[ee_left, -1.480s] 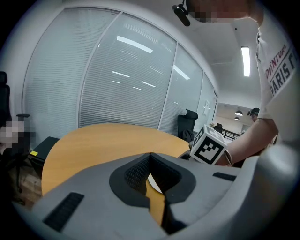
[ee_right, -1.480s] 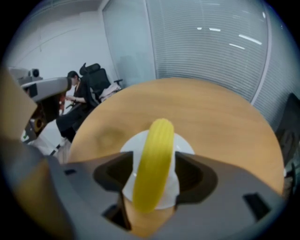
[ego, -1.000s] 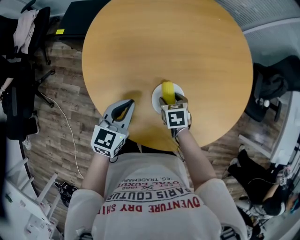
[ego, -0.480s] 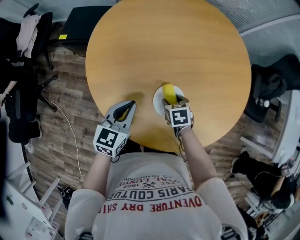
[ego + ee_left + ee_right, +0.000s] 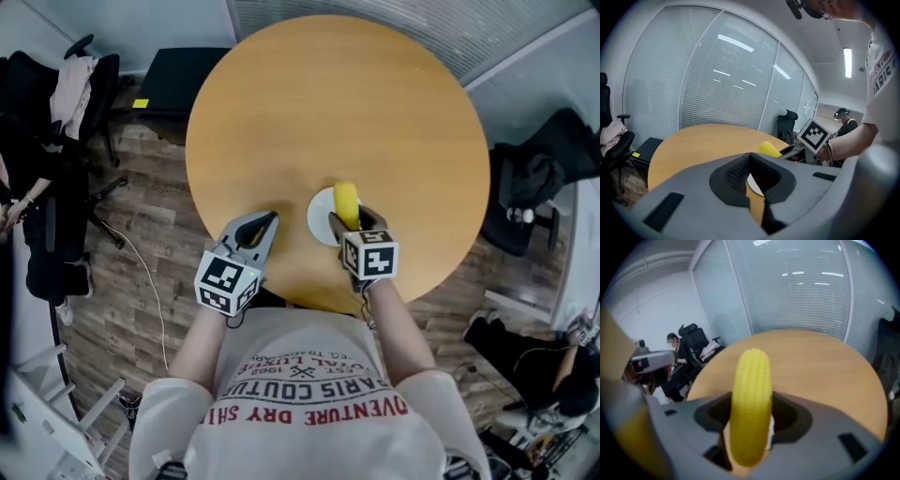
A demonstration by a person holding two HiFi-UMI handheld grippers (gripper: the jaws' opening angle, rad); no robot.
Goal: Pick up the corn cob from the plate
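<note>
My right forearm reaches forward from my chest, with the right claw [image 5: 347, 217] low over the near edge of the round tabletop [image 5: 337, 103]. My left arm is bent alongside it, and the left claw [image 5: 255, 225] sits apart to the left, also over the near edge.

The right claw is pinching the corn cob [image 5: 346, 199] across its near half. In the right gripper view the cob [image 5: 751, 399] fills the space between the two pads. Its long axis runs along the claw, straight away from me toward the middle of the tabletop. The far, rounded end sticks out past the claw tips. The cob is over the white plate [image 5: 321, 211], but I cannot tell whether it touches the plate.

My left claw [image 5: 750, 161] has its tips pressed together with nothing between them. In the slit behind the tips I see only a strip of tabletop and the plate's edge [image 5: 753, 185]. The cob's yellow end [image 5: 769, 149] lies beyond it to the right.
</note>
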